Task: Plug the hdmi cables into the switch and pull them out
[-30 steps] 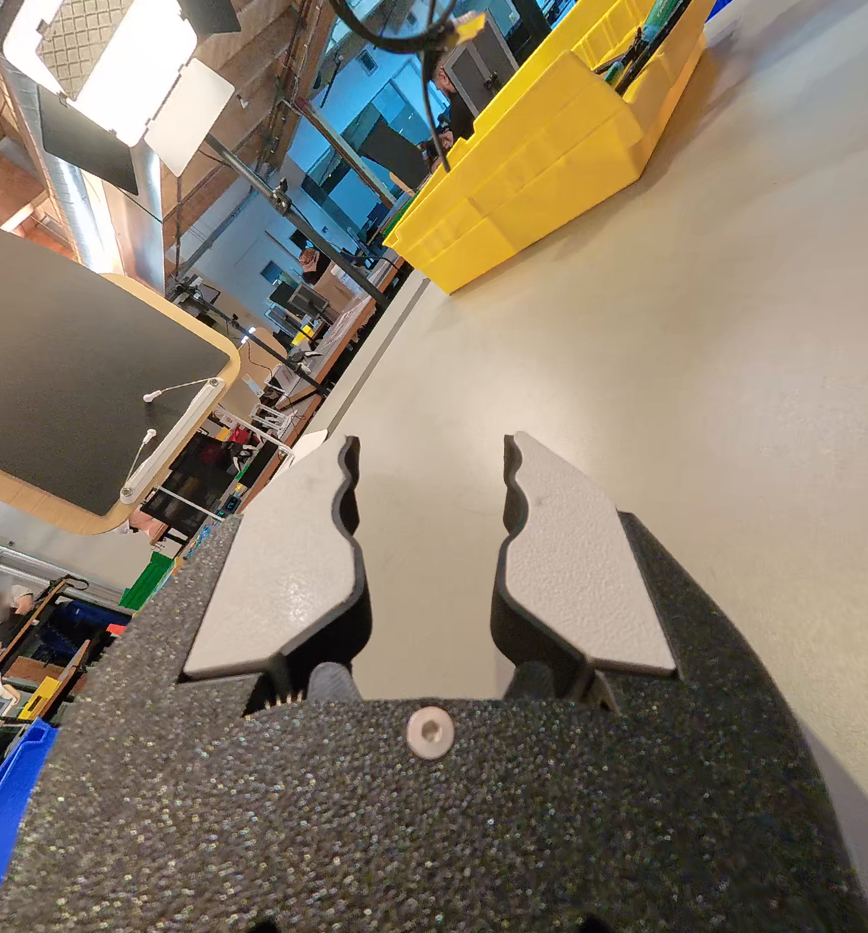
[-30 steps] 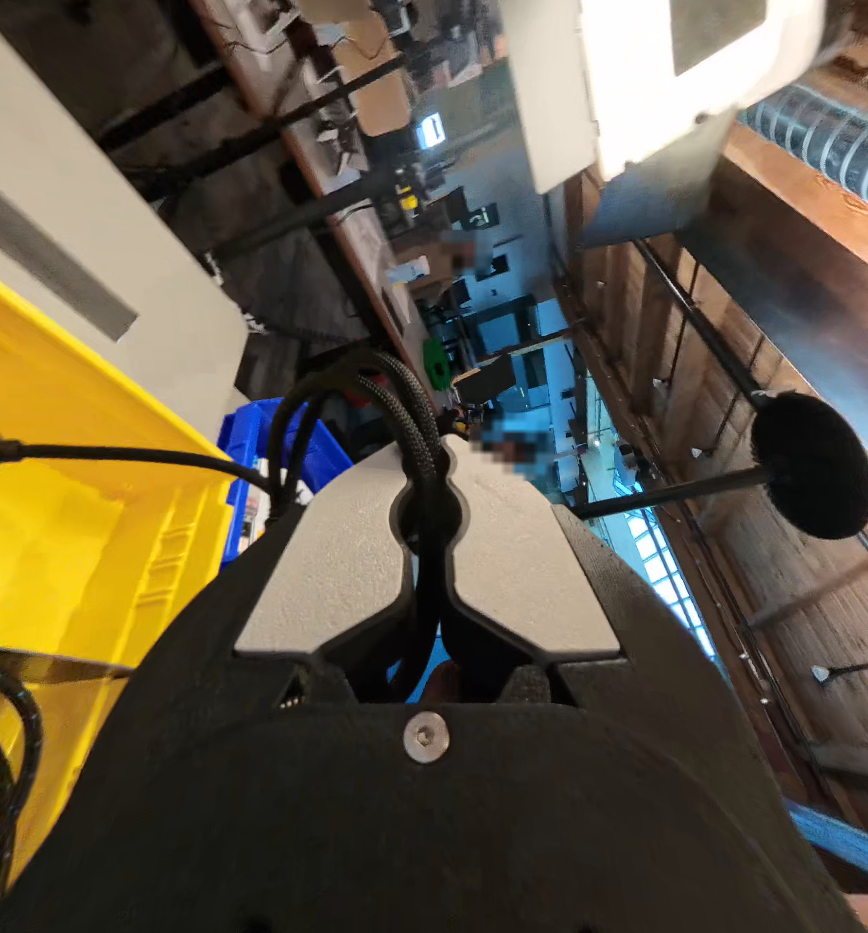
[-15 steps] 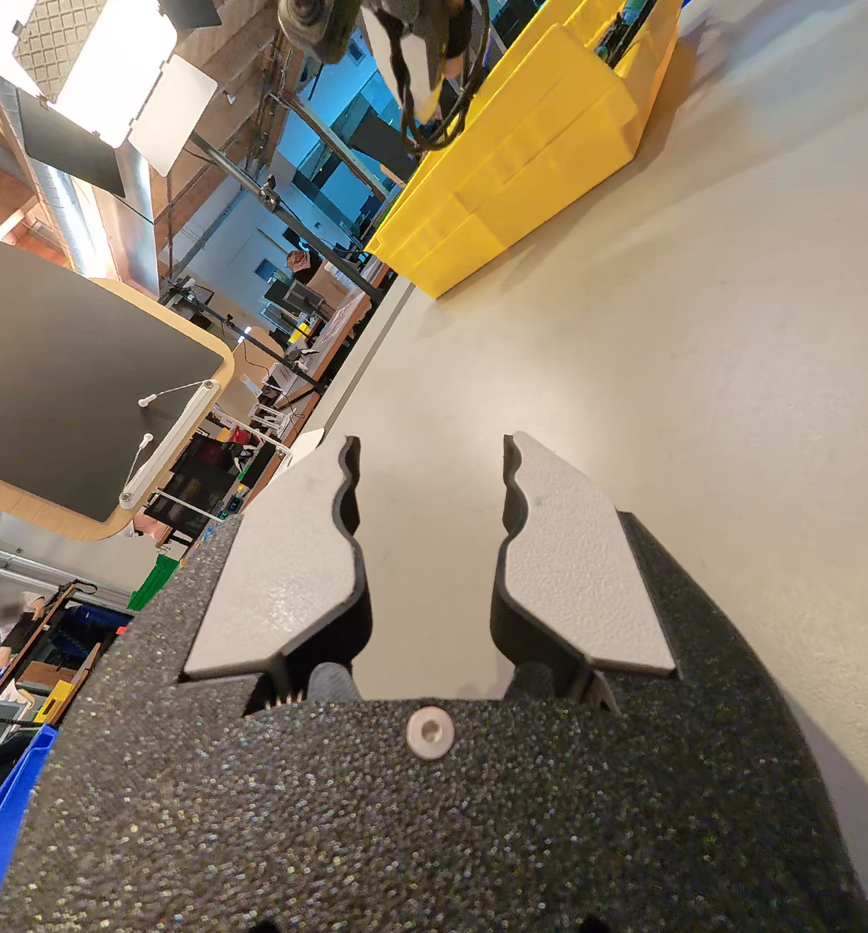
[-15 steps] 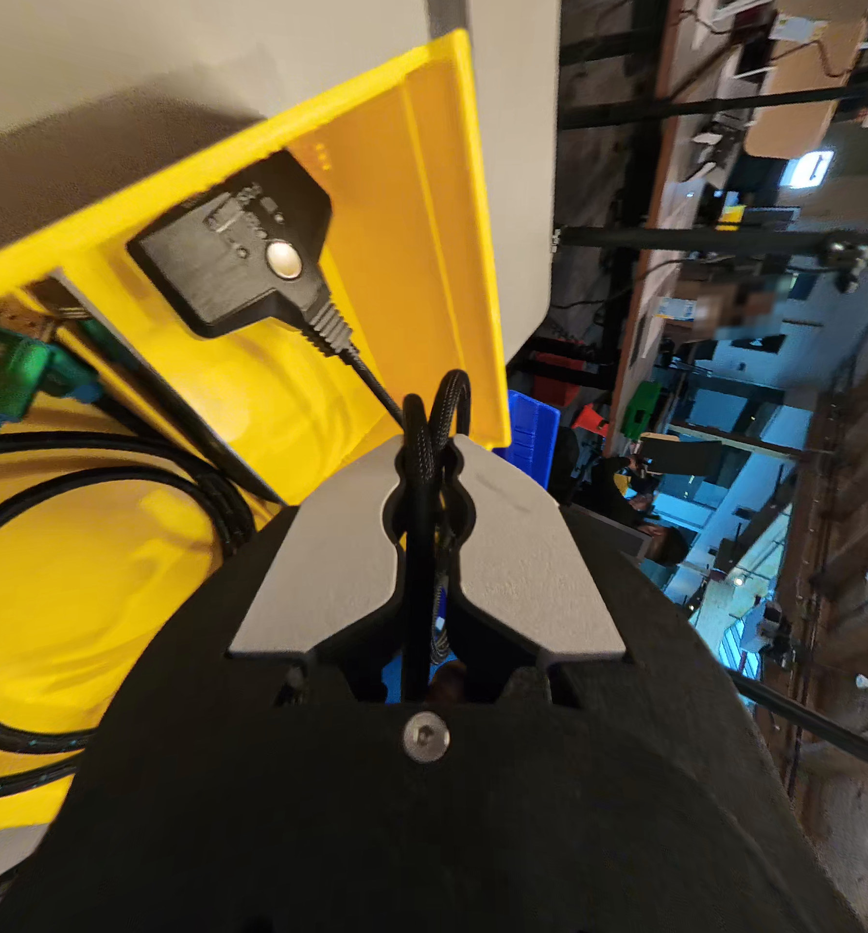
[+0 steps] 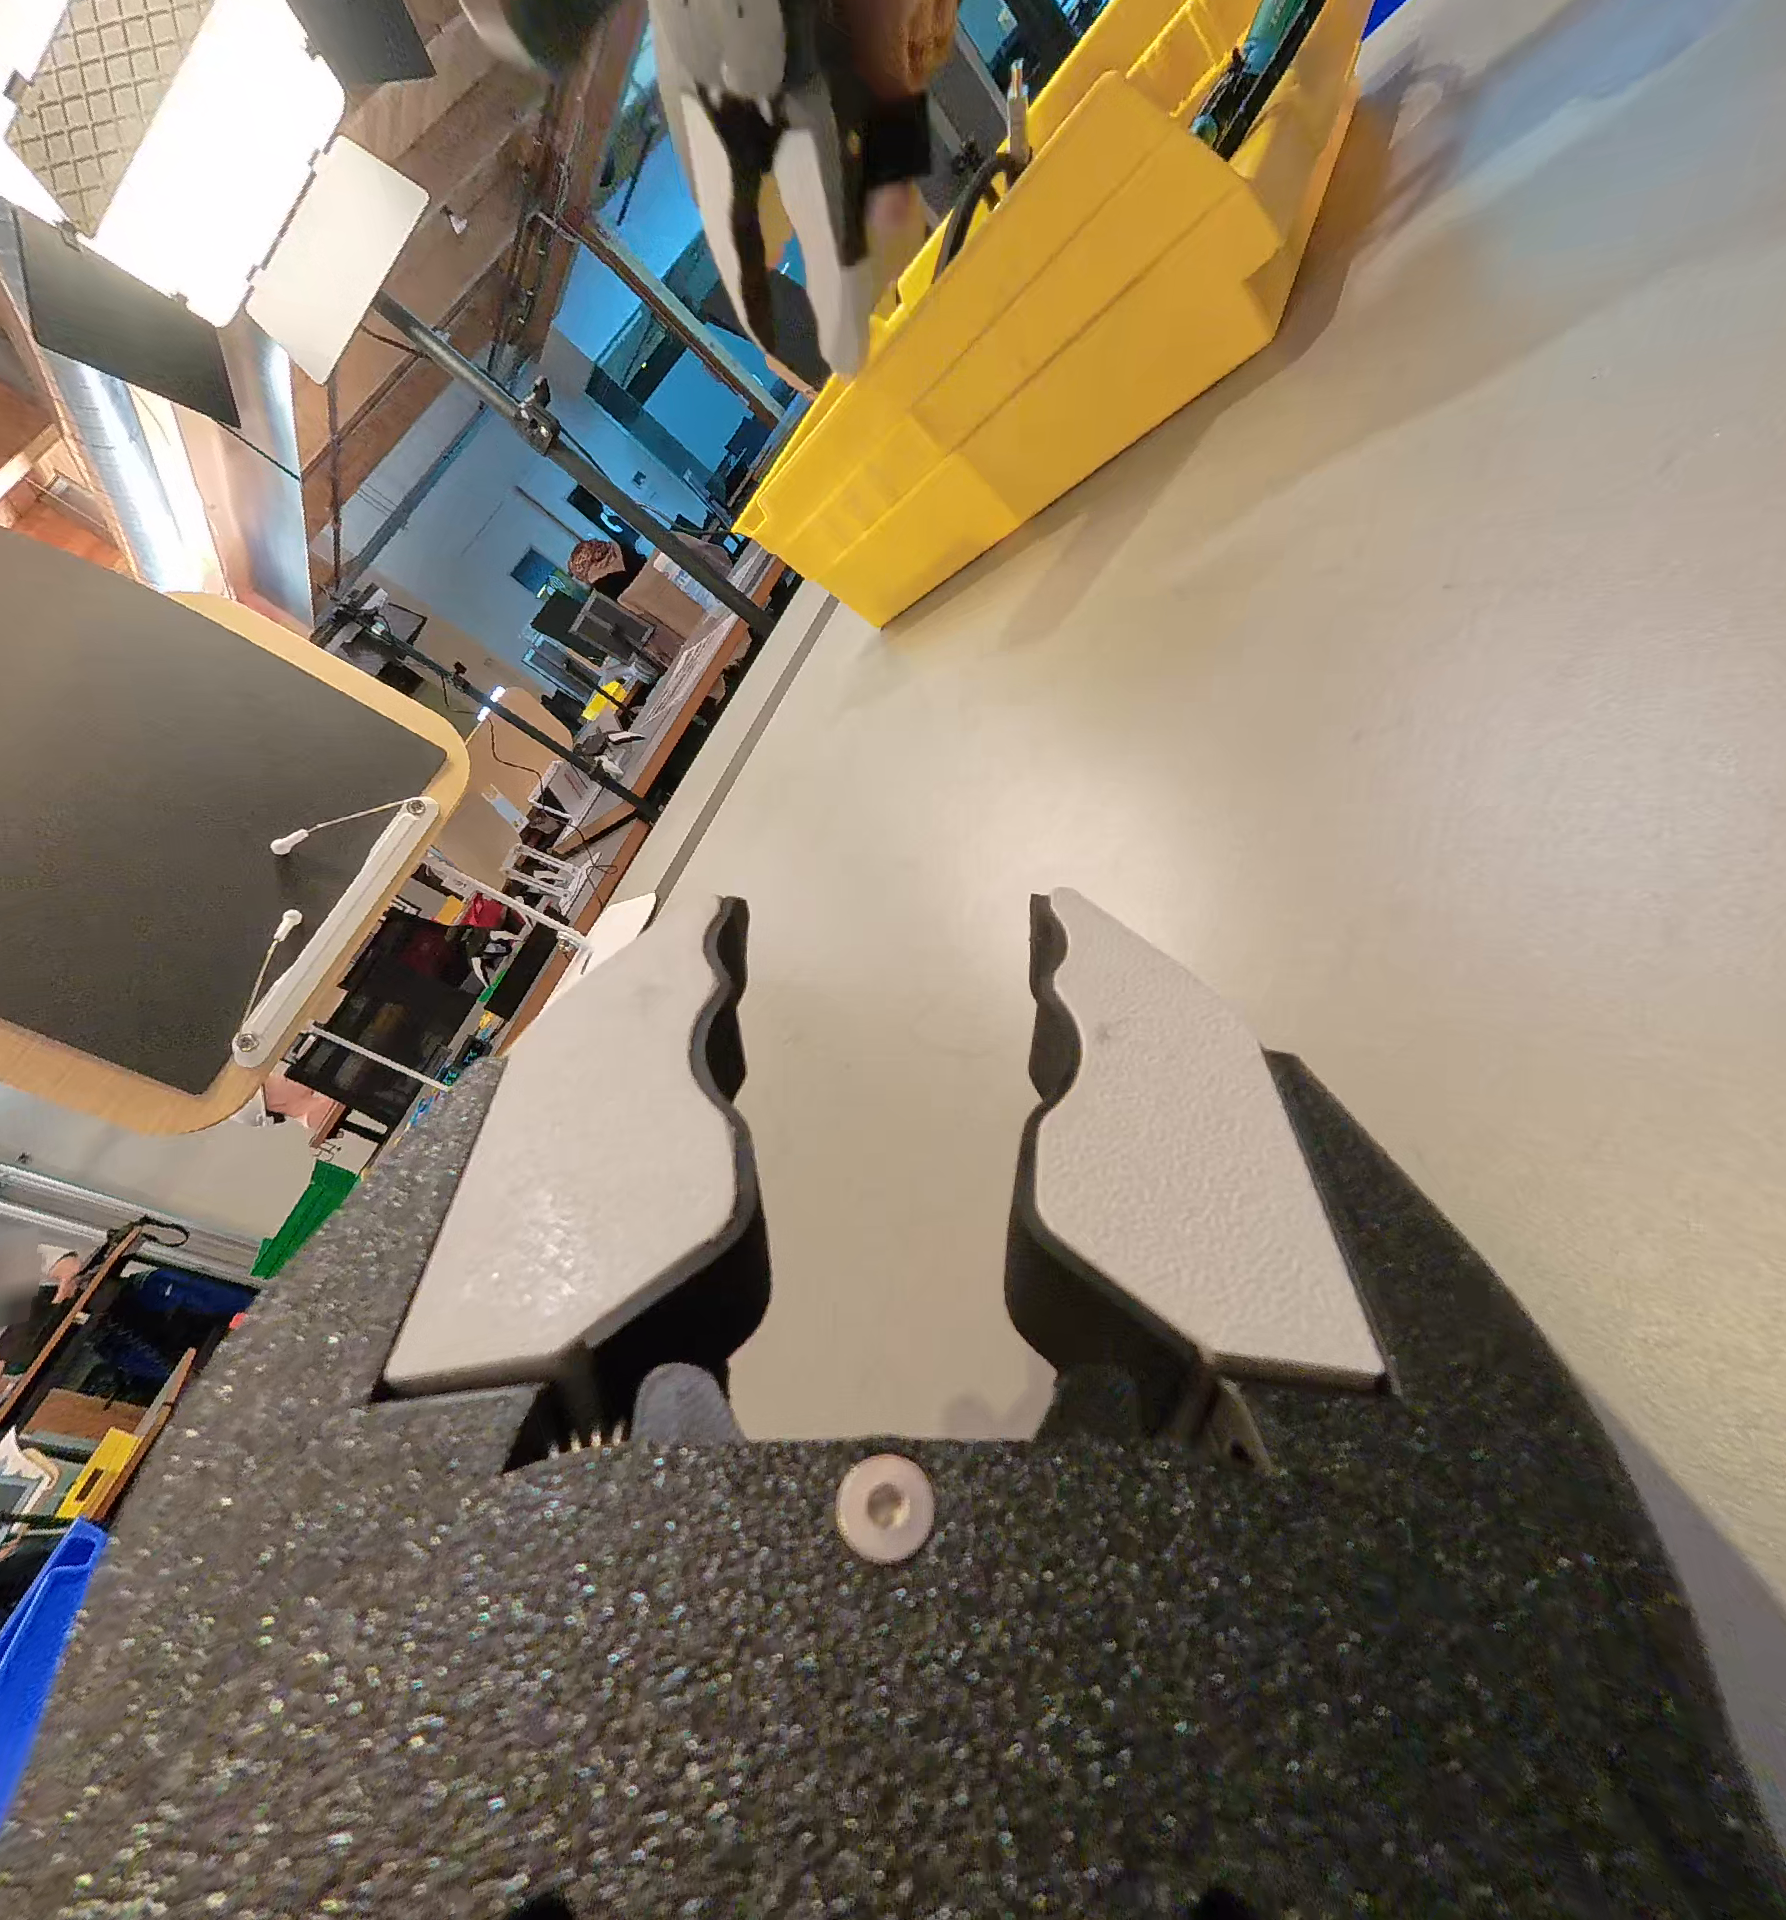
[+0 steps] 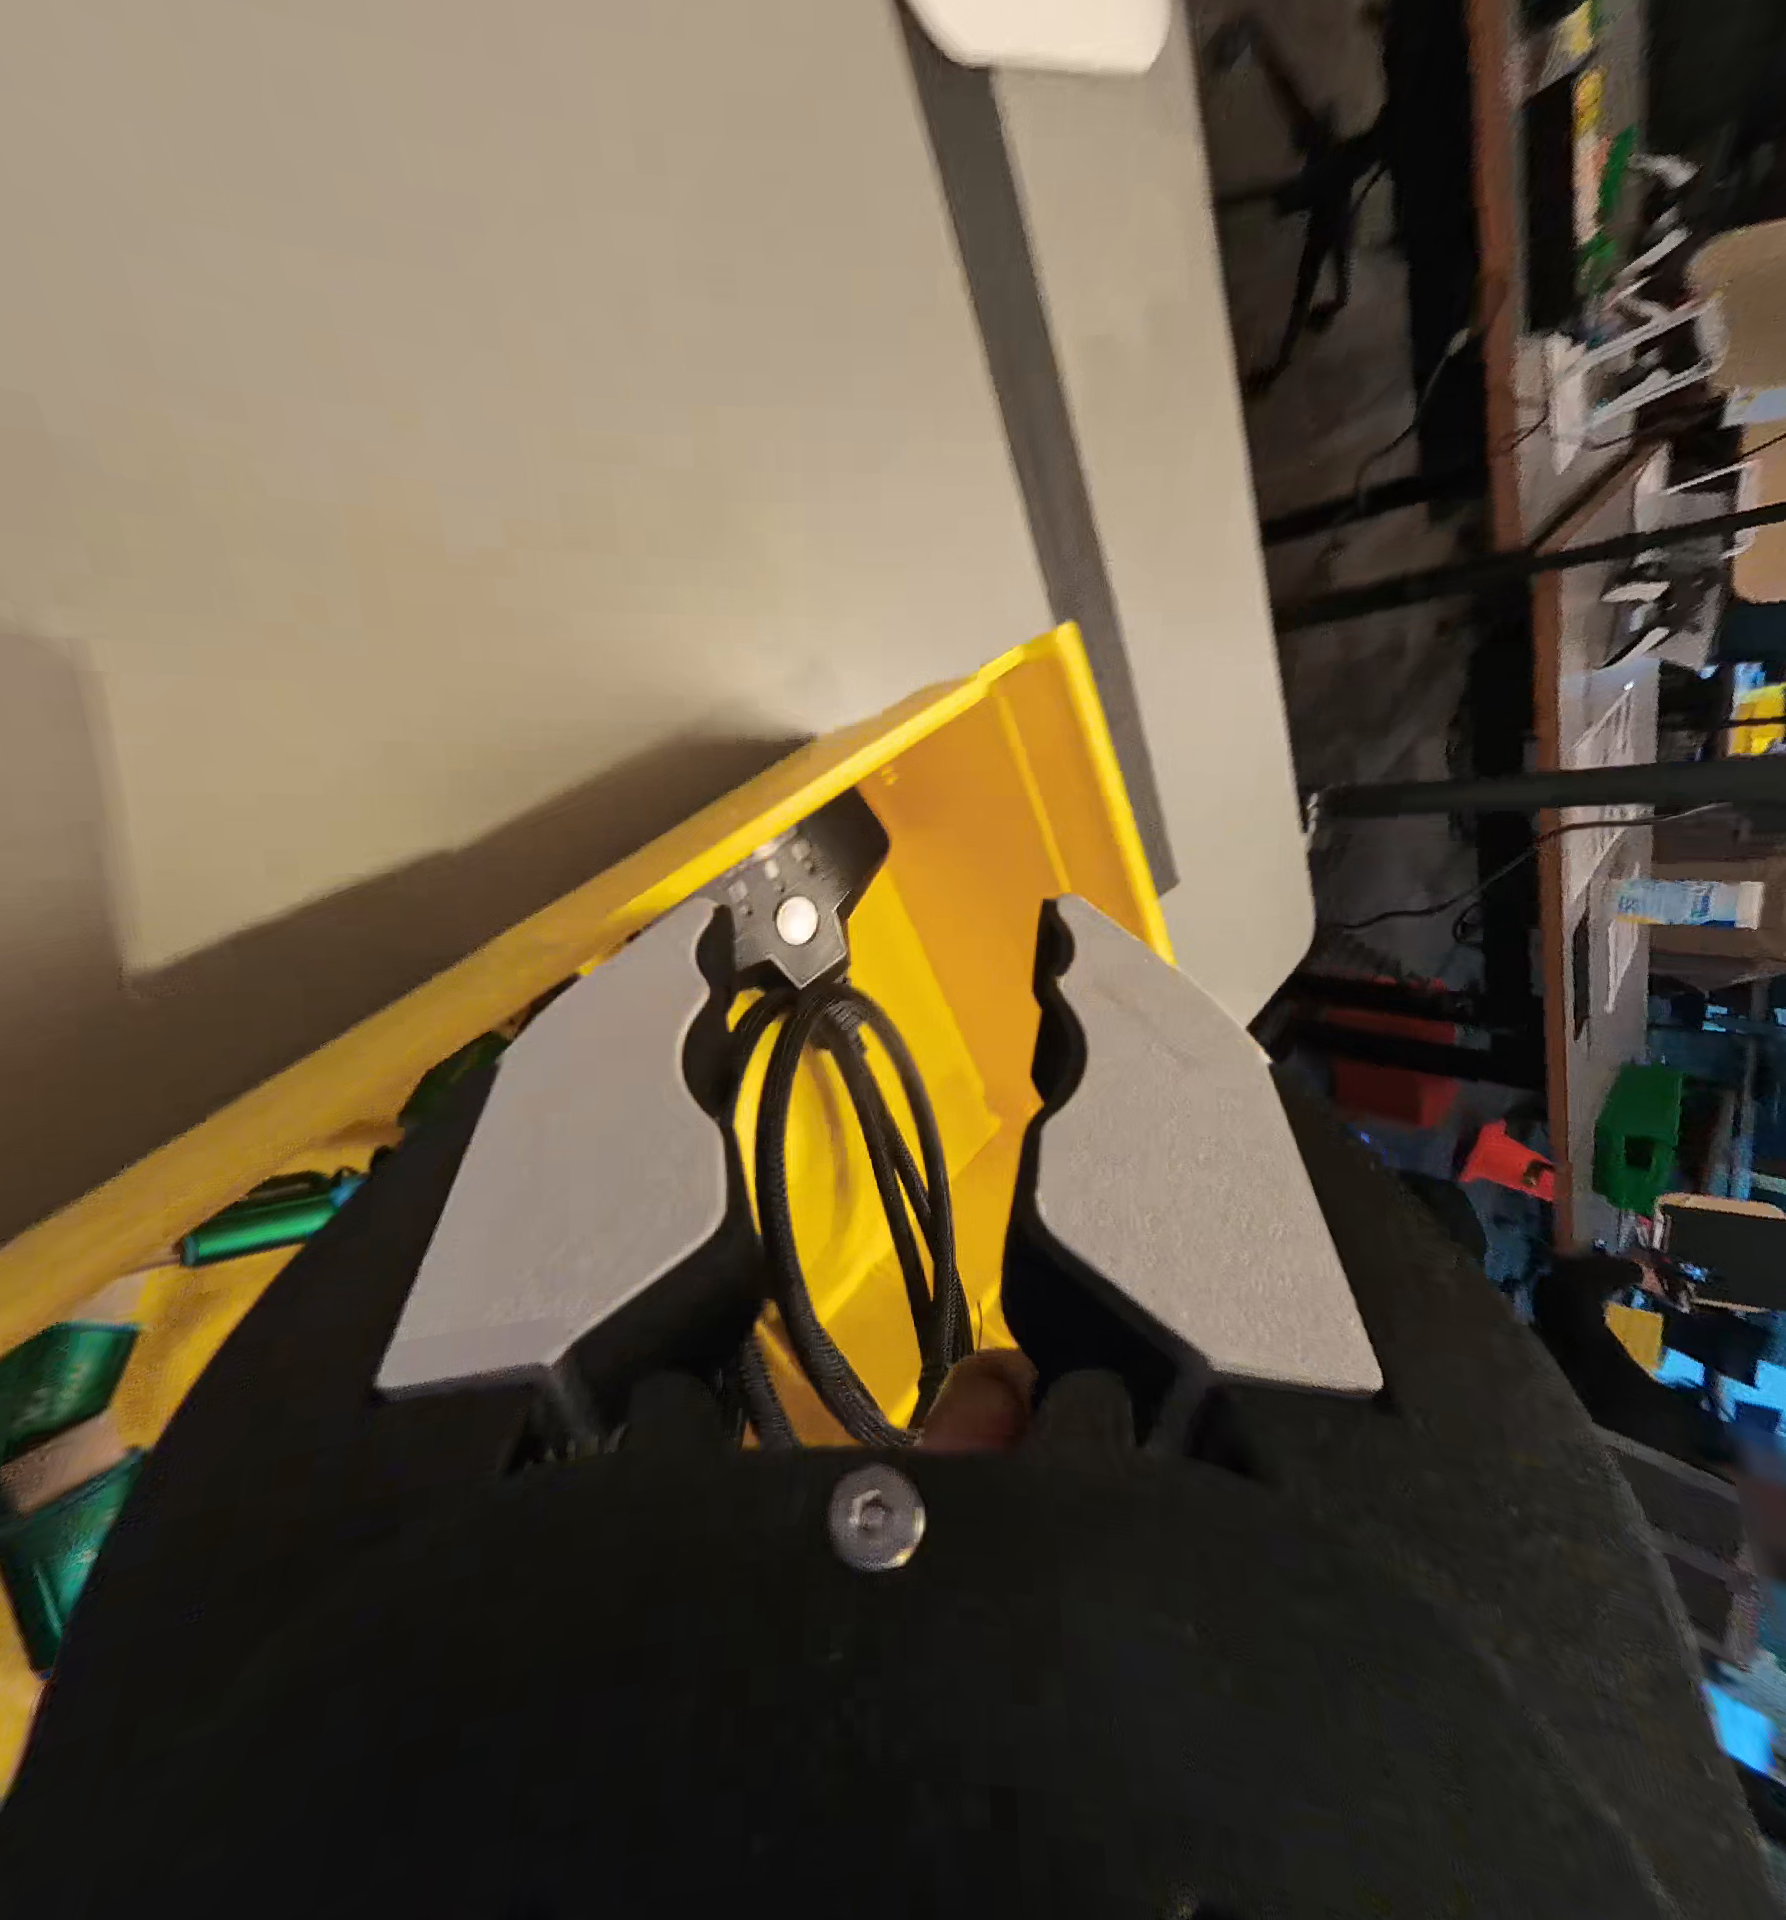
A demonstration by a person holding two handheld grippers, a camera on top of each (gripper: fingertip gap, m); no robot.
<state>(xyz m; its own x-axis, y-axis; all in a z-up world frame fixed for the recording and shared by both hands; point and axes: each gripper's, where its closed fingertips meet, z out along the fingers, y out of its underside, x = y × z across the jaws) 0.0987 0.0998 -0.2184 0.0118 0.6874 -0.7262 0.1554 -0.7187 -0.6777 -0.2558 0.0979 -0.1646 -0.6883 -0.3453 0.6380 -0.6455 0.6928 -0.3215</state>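
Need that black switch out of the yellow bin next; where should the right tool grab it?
Judging from the right wrist view, grip the switch body across its flat sides, coming from above; its braided cable trails toward the right tool, and the yellow bin wall crowds behind.

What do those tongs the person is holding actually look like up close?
Both look alike. The left tongs and right tongs each have two flat, light grey fingers with wavy, black-lined inner edges. These sit on a broad black body with a grainy, speckled surface and one silver screw in its middle. No sleeves show.
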